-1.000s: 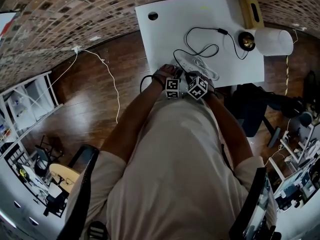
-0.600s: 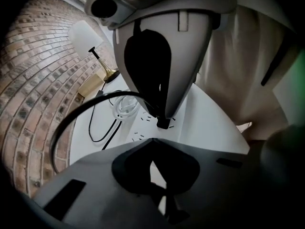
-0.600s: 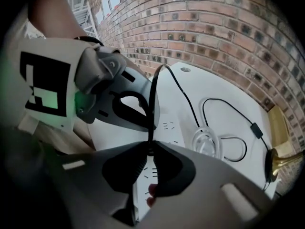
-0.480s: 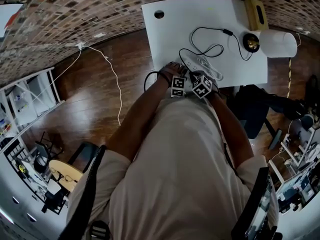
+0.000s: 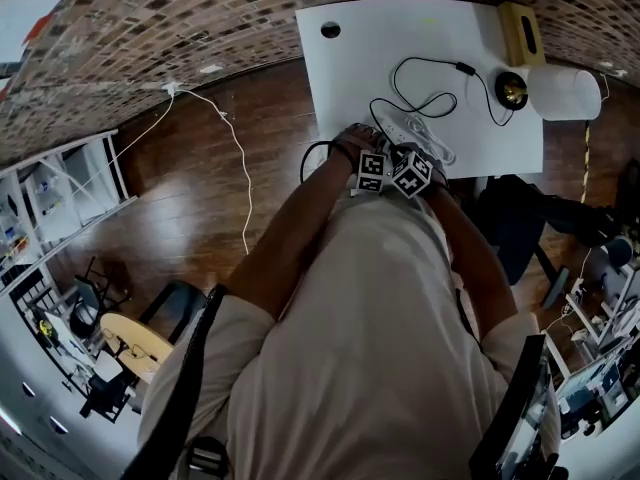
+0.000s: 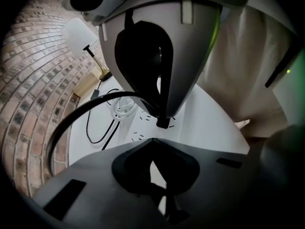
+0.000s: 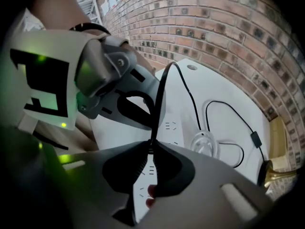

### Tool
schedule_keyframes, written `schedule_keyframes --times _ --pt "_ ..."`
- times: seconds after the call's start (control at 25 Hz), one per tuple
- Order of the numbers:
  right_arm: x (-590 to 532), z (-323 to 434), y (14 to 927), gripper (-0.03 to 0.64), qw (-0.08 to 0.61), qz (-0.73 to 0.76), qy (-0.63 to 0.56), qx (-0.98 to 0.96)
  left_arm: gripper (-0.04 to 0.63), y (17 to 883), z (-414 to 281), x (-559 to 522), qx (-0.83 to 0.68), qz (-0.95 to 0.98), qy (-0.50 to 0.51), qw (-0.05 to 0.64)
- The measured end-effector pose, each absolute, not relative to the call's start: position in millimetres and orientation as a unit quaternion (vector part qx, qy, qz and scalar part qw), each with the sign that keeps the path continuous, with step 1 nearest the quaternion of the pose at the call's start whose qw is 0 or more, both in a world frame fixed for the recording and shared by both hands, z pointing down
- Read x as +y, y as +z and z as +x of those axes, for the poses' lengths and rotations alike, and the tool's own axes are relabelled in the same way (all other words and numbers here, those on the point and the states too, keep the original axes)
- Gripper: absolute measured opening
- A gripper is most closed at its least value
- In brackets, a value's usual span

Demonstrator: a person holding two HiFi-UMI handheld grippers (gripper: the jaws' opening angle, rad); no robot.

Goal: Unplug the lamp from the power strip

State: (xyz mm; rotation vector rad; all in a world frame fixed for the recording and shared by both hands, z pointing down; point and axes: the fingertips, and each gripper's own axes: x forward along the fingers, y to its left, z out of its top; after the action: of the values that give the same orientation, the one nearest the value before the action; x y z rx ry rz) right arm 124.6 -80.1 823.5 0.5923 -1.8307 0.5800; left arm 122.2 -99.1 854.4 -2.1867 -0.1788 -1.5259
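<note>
Both hand-held grippers crowd over the strip [image 5: 412,134]. It lies slantwise close to the near edge of the counter [image 5: 360,63], tight against the person's body, so there is little room on that side.

The right hand-held gripper [image 7: 148,163] has its jaws drawn narrow round the black plug [image 7: 152,146] seated in the strip. Its pads are on the plug, and the jaws have just been closing a little further. The left hand-held gripper [image 6: 153,156] points down just beside the strip with its jaws all but together. Only a thin slit shows between them, and nothing is in it.

The cord [image 7: 190,99] rises from the plug. One loop bulges out left of the strip, past the counter's edge. Beyond the strip the cord curls and runs right to the lamp [image 5: 565,93], which stands well apart from the strip at the counter's right edge. A tan box [image 5: 523,33] sits beyond the lamp, and a white cable coil [image 7: 205,144] rests at the strip's far end.

Left of the strip and beyond it the white top is bare up to a round hole [image 5: 330,30].

A brick wall [image 5: 150,8] runs beyond the counter. Left of the strip is a wood floor [image 5: 200,218] with a thin white wire [image 5: 235,158] trailing across it, and shelves [image 5: 50,198] stand further left.
</note>
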Motion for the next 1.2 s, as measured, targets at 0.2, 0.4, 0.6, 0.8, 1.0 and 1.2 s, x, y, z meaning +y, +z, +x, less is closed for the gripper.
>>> schedule_keyframes --times 0.2,0.4,0.6,0.8,1.0,1.2 --pt "-82.9 120.6 820.5 0.035 0.53 0.238 0.265 -0.769 -0.017 854.0 117.7 -98.8 -0.084 -0.79 -0.563 0.23" --pt "-81.5 121.7 822.0 0.034 0.527 0.241 0.256 -0.773 -0.017 853.8 117.3 -96.7 -0.099 -0.785 -0.552 0.265" --pt "-80.8 117.5 822.1 0.034 0.566 0.226 0.204 -0.766 -0.017 854.5 117.6 -101.2 -0.082 -0.785 -0.551 0.273" --pt "-77.7 122.1 824.0 0.034 0.546 0.213 0.252 -0.77 -0.017 852.9 118.0 -98.4 -0.074 -0.785 -0.556 0.263" --pt "-81.3 120.5 822.4 0.034 0.556 0.216 0.232 -0.768 -0.017 853.7 117.2 -100.3 -0.082 -0.785 -0.556 0.259" --pt "-79.8 119.5 819.7 0.034 0.539 0.244 0.247 -0.767 -0.017 852.9 117.7 -98.6 -0.087 -0.78 -0.56 0.265"
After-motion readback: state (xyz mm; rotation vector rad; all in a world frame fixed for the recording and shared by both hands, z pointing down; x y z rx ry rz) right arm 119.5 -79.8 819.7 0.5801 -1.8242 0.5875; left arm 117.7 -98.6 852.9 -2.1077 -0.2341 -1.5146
